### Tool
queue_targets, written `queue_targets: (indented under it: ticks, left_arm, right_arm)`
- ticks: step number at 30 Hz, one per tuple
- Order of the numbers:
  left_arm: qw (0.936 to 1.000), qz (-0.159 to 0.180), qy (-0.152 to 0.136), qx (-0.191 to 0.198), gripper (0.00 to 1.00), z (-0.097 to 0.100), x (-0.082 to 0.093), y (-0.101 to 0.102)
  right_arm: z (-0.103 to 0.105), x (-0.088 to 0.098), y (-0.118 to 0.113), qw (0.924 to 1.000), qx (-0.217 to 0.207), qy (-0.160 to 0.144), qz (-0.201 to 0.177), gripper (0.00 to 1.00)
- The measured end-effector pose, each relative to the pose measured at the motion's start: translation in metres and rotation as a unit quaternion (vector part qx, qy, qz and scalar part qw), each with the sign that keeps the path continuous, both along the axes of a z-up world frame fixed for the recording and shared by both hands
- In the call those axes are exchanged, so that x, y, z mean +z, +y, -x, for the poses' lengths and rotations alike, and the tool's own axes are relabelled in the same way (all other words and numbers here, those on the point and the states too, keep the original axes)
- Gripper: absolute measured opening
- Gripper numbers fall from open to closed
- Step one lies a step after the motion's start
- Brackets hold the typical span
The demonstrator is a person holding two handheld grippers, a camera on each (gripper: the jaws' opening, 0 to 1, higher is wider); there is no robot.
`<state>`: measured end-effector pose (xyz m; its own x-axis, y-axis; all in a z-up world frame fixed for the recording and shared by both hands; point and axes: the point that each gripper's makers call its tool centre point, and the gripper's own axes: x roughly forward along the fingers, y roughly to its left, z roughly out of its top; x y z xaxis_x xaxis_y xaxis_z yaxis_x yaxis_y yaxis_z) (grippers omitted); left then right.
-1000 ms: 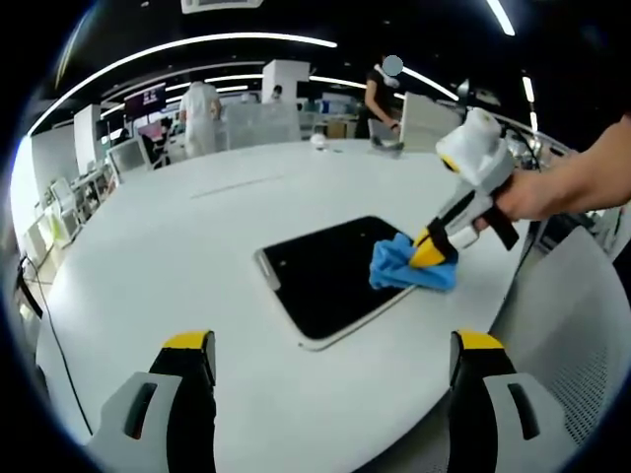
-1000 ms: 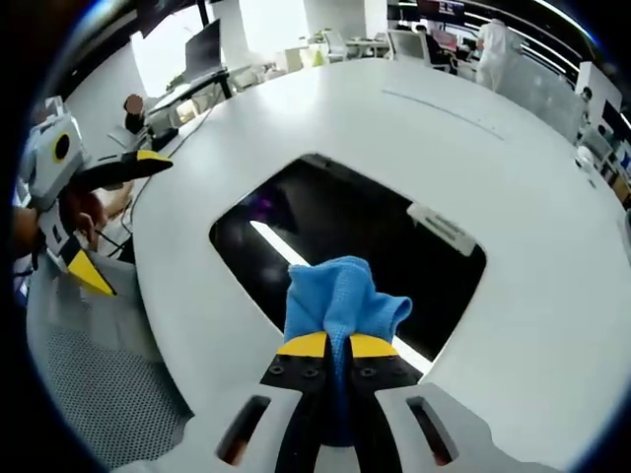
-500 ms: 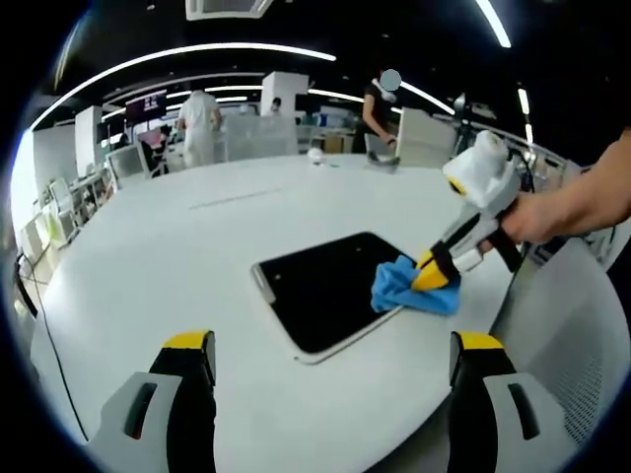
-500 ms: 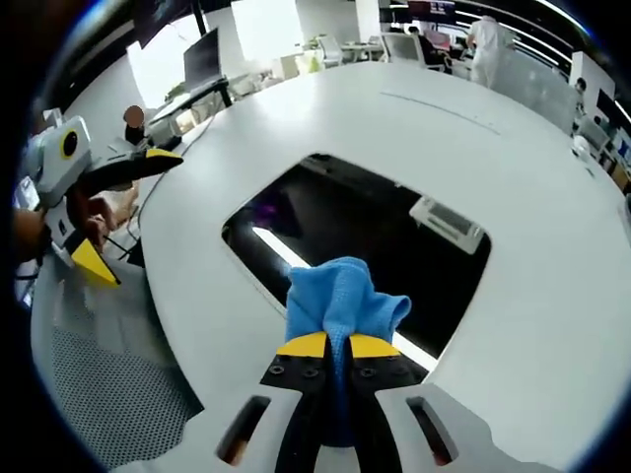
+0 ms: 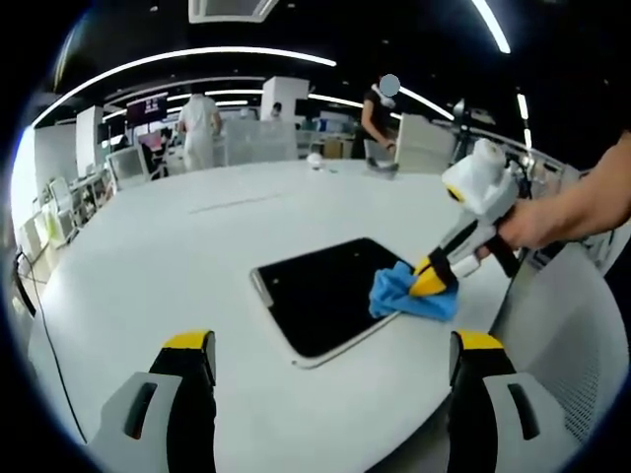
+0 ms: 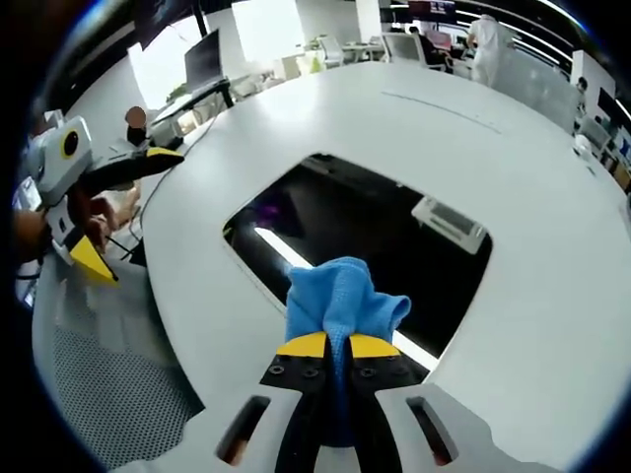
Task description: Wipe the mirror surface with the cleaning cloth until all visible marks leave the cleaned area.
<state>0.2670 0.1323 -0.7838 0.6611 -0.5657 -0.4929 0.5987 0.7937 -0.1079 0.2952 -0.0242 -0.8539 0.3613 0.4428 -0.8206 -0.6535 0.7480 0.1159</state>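
Right claw [image 6: 327,345], clamped tight on a crumpled blue cleaning cloth [image 6: 340,296], presses it onto the near edge of a dark rectangular mirror [image 6: 365,222] lying flat on the white round tabletop [image 6: 513,158]. Left claw [image 5: 330,345] hovers wide open, empty. No marks are discernible; wiping looks underway, most of the glass apparently left to cover.

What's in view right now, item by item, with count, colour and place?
mirror: one, dark reflective face with a pale rim, flat on the table, reflecting a ceiling light strip
cleaning cloth: one, blue, bunched on the mirror's near edge
table: one, white, large and round
chair: one, grey mesh, beside the table
people: at least two, standing beyond the table's far side
monitors: several, on desks in the background
right gripper: black with yellow tips, closed on the cloth
left gripper: yellow tips, wide apart, held above the table
hand: one, holding the right gripper
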Motion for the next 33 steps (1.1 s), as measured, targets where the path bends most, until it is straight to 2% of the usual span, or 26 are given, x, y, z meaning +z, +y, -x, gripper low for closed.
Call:
queue_targets:
  ticks: [19,33]
  left_arm:
    - [1.0000,0.006,0.005,0.004,0.99,0.001,0.000,-0.001]
    - [0.9999,0.006,0.008,0.001,0.99,0.001,-0.001,-0.002]
  right_arm:
    - [0.000,0.000,-0.001,0.9999,0.012,0.006,0.000,0.01]
    - [-0.001,0.000,-0.019,0.9999,0.006,0.013,0.007,0.01]
